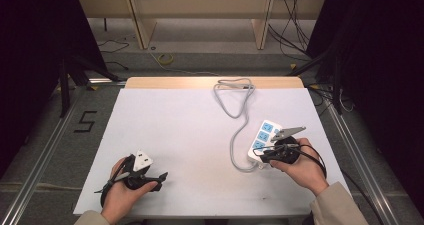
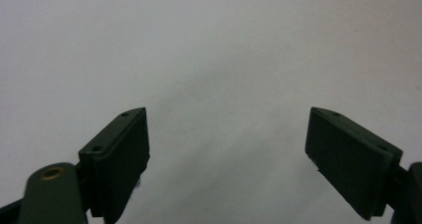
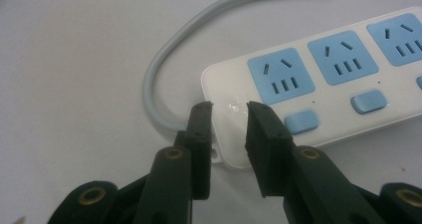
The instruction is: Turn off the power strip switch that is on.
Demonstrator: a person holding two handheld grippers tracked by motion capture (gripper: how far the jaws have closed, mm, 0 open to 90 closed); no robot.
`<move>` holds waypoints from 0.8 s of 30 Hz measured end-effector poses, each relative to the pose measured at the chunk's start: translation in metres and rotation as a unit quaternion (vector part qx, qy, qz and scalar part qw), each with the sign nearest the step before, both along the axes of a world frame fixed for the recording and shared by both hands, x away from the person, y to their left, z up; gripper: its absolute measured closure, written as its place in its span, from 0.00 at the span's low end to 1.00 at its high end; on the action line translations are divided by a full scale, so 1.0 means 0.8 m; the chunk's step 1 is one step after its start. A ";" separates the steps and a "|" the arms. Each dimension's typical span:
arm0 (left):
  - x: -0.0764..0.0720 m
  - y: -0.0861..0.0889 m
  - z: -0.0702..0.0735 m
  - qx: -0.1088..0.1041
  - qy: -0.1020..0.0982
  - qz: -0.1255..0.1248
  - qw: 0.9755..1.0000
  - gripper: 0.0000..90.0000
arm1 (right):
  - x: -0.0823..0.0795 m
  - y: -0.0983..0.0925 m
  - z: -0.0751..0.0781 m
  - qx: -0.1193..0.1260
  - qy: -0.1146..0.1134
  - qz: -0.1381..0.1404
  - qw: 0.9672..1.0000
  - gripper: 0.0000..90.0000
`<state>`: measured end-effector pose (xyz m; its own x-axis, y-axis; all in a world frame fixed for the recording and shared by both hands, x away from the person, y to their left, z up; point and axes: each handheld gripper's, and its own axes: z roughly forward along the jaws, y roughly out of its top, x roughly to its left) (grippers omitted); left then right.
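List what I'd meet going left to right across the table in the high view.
Left gripper with jaws open over bare table → grey cable → white power strip → right gripper, jaws partly open at the strip's near end, pads not visibly pressing it.

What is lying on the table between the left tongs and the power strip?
Nothing: in the high view the white table is bare between the left tongs and the power strip, apart from its grey cable beside the strip.
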<state>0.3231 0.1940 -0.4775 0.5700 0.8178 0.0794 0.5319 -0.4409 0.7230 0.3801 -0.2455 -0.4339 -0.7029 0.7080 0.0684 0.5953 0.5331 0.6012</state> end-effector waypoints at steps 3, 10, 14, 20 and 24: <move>0.000 0.000 0.000 -0.001 0.000 0.001 1.000 0.19 | -0.003 -0.002 -0.002 0.002 -0.003 -0.001 1.000 0.79; 0.000 0.000 0.000 0.000 0.000 0.001 1.000 0.19 | -0.012 -0.009 -0.010 0.007 -0.012 0.000 1.000 0.75; 0.000 0.000 0.000 0.000 0.000 0.001 1.000 0.19 | -0.016 -0.013 -0.013 0.021 -0.023 0.001 1.000 0.71; 0.000 0.000 0.000 0.000 -0.001 0.002 1.000 0.19 | -0.023 -0.016 -0.020 0.037 -0.036 0.007 0.999 0.66; 0.000 0.001 0.000 -0.001 -0.001 0.002 1.000 0.19 | -0.028 -0.018 -0.022 0.046 -0.047 0.013 0.998 0.63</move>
